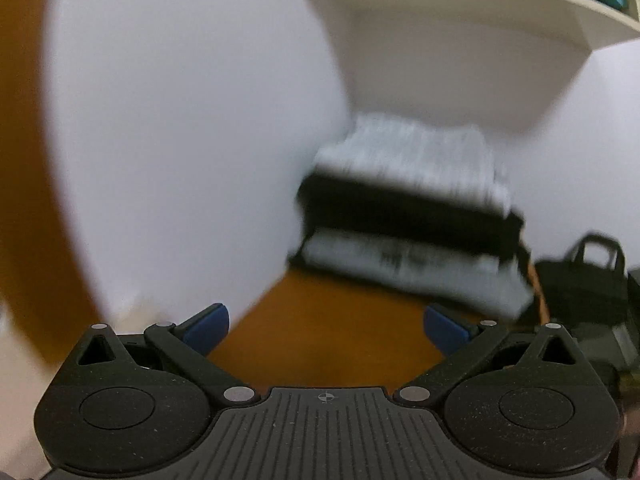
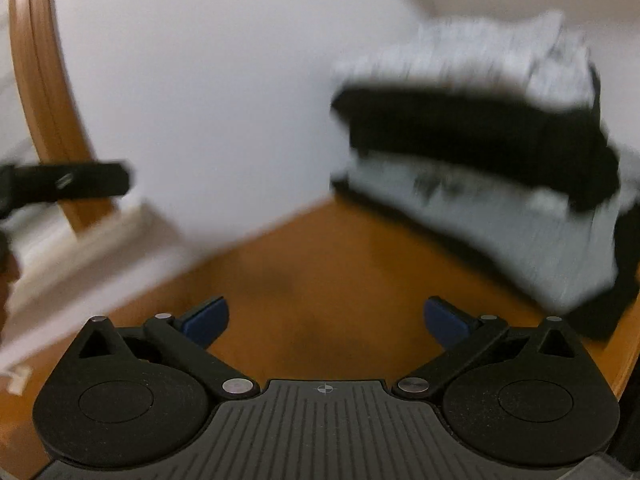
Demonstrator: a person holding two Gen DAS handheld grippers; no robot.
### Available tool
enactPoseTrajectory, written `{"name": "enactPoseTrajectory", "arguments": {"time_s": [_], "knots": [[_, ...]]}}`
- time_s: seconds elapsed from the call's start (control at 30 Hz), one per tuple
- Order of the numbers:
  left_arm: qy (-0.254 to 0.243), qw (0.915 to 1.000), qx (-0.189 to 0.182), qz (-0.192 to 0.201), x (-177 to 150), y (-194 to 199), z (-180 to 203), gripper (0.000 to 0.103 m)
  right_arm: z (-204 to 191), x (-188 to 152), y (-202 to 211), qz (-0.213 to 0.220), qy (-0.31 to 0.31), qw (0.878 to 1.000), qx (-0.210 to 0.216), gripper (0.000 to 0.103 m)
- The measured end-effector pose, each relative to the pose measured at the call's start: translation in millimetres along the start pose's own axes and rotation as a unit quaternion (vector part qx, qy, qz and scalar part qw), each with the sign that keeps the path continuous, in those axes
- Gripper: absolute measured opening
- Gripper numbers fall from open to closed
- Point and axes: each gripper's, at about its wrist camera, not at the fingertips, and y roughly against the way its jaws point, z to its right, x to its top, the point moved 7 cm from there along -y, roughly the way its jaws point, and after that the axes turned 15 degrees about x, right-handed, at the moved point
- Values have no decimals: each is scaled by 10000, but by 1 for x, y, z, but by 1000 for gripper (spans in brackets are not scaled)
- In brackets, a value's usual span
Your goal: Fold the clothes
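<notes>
Both the left gripper and right gripper, fingers spread wide and empty, hover above the round orange-brown wooden desk; the stack of folded grey-and-black clothes lies ahead-right, so the next approach should probably be slow and level.

Both views evenly lit, soft indoor light, no hard glare. Heavy motion blur across scene: stack of folded grey and black clothes smeared at 2 o'clock, edges streaked. Near black gripper bodies sharp at 6 o'clock. Faint soft shadow on orange-brown wooden bench between jaws. Fisheye bends bench rim at 9 o'clock; dark vignette in corners.
</notes>
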Motion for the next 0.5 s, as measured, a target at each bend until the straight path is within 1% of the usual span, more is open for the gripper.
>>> {"name": "enactPoseTrajectory", "arguments": {"time_s": [0.1, 0.17, 0.27, 0.33, 0.43, 0.5], "knots": [[53, 9997, 65, -213, -49, 10, -29, 103, -33, -26, -10, -115, 273, 9990, -346, 103], [-42, 9994, 146, -316, -74, 13, -41, 103, -52, -40, -16, -168, 444, 9972, -579, 103], [-138, 9988, 91, -450, -101, 13, -58, 103, -67, -53, -25, -273, 253, 9956, -856, 103], [-152, 9984, -26, -550, -113, 12, -69, 103, -75, -61, -27, -293, 105, 9938, -1070, 103], [-194, 9979, -216, -577, -115, -1, -74, 103, -86, -71, -24, -145, -78, 9884, -1511, 103], [-277, 9975, -325, -560, -116, -8, -75, 103, -91, -77, -26, -179, -169, 9833, -1804, 103]]}}
